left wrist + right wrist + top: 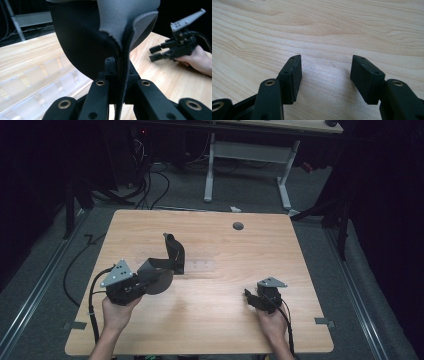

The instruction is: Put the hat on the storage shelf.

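- While the left gripper (141,282) sits near the table's left edge, its jaws are clamped on the rim of a dark, soft fabric piece (161,272), grey on its inner face.
- Left gripper view: the fabric piece (105,37) runs pinched between the jaws, its edge folded together and its body bulging up beyond them.
- From the high view, part of the fabric stands upright towards the table's middle; the rest droops by the jaws.
- A clear plastic organiser tray (200,266) lies flat just beside the fabric, near the table's middle.
- Right gripper (252,299) rests towards the right front of the table, well apart from the fabric; its jaws are spread, with bare table (324,30) between them.
- Judgement: the step is lifting or reshaping the fabric. Doing it well probably means keeping the left pinch steady, bringing the right gripper to the free upright end, and taking the edge fully before pulling.
- Risk: limp cloth may slip from a shallow bite or drag against the tray.
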`<control>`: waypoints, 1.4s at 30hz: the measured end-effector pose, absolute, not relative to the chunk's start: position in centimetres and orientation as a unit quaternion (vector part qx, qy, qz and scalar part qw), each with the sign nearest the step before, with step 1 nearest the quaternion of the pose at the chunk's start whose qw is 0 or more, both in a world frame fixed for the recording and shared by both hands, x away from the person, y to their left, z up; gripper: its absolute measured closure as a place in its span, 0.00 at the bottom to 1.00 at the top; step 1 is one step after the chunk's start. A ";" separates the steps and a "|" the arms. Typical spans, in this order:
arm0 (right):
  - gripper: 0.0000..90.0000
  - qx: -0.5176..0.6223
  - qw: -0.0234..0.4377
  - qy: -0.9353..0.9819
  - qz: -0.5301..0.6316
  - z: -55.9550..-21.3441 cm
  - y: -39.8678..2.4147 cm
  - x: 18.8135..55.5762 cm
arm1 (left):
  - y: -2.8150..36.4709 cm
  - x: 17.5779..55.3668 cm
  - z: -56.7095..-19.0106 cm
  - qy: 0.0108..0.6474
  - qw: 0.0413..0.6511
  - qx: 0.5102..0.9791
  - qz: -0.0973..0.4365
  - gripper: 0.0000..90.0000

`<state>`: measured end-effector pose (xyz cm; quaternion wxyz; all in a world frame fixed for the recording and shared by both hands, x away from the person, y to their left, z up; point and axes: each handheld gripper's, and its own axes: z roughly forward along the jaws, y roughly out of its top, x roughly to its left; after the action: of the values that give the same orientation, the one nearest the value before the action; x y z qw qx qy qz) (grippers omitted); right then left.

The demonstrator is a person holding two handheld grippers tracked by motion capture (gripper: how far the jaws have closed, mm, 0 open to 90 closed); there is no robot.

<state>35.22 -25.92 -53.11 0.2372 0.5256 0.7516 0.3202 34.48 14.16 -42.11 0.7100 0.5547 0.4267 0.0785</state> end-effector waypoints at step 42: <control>0.46 0.526 0.237 0.751 0.320 -53.1 -25.9 35.2 | 18.4 39.9 -41.5 0.460 0.714 0.502 0.162 0.95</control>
<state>35.23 -25.87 -53.11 0.2370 0.5263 0.7514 0.3197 39.90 18.37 -41.53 0.7145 0.5016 0.4601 0.1620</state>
